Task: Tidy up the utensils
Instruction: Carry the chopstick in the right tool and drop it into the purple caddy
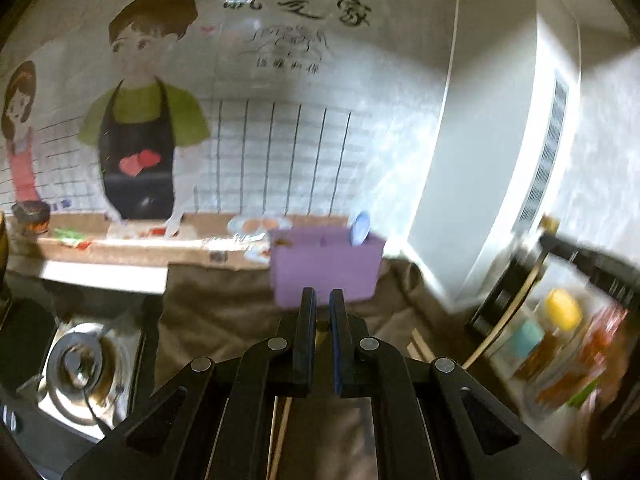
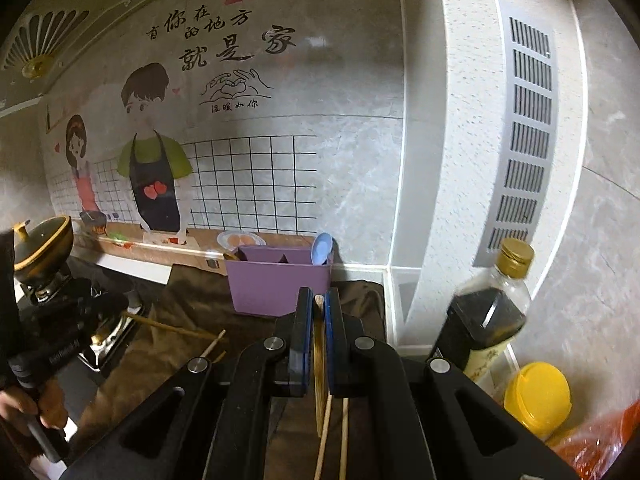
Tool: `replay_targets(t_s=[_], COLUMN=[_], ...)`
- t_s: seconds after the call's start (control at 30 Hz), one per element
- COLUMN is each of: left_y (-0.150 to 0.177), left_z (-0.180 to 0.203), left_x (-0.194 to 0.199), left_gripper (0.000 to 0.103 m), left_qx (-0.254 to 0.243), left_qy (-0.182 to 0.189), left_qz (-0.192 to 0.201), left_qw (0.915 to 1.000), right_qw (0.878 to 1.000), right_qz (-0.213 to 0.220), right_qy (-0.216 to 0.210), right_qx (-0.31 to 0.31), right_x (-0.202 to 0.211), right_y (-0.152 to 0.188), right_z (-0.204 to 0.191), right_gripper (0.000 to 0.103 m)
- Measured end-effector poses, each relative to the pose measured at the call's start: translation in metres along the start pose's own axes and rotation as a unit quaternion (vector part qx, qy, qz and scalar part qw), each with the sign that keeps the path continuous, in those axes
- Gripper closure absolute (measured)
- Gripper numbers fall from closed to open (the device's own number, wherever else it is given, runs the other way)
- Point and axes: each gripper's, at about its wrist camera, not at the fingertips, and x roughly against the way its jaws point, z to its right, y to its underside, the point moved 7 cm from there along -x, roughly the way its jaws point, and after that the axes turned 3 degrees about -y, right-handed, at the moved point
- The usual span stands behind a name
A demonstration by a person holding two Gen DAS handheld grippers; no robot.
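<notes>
Fingers of the right gripper (image 2: 319,306) pinch a wooden utensil (image 2: 319,344); the purple holder (image 2: 276,284) holds a blue spoon (image 2: 322,249).

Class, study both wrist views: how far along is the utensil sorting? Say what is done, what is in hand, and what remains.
Done: a blue spoon already stands in the purple holder. In hand: the right tongs are shut on a wooden utensil in front of the holder; the left tongs look shut with nothing visible between them. Left: loose chopsticks lie on the brown cloth.
</notes>
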Motion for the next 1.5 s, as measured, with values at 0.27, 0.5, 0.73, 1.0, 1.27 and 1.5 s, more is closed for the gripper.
replay_targets(t_s=[0.27, 0.5, 0.73, 1.0, 1.27, 1.5], left_y=[-0.102, -0.181, -0.221, -0.226, -0.22, -0.21], left_z=[0.009, 0.021, 0.026, 0.02, 0.007, -0.003], left_x=[0.008, 0.017, -0.032, -0.096, -0.127, -0.163], left_gripper=[0.097, 0.097, 0.097, 0.097, 0.097, 0.097], left_qx=[-0.003, -0.009, -0.005, -0.004, 0.015, 0.037], left_qy=[0.012, 0.04, 0.049, 0.041, 0.043, 0.038], left_qz=[0.059, 0.111, 0.139, 0.12, 0.117, 0.087], left_qw=[0.9982, 0.993, 0.989, 0.9919, 0.9921, 0.9948], right_qw=[0.999, 0.994, 0.994, 0.995, 0.996, 0.999], right_qz=[0.047, 0.105, 0.102, 0.095, 0.086, 0.042], right_qy=[-0.009, 0.002, 0.025, 0.032, 0.028, 0.009], right_qx=[0.012, 0.037, 0.018, 0.005, 0.009, -0.007], right_x=[0.001, 0.003, -0.045, -0.101, -0.15, -0.198], right_y=[-0.071, -0.162, -0.199, -0.197, -0.189, -0.162], right_z=[-0.018, -0.028, -0.016, -0.002, -0.003, 0.002], right_gripper=[0.098, 0.098, 0.098, 0.098, 0.098, 0.098])
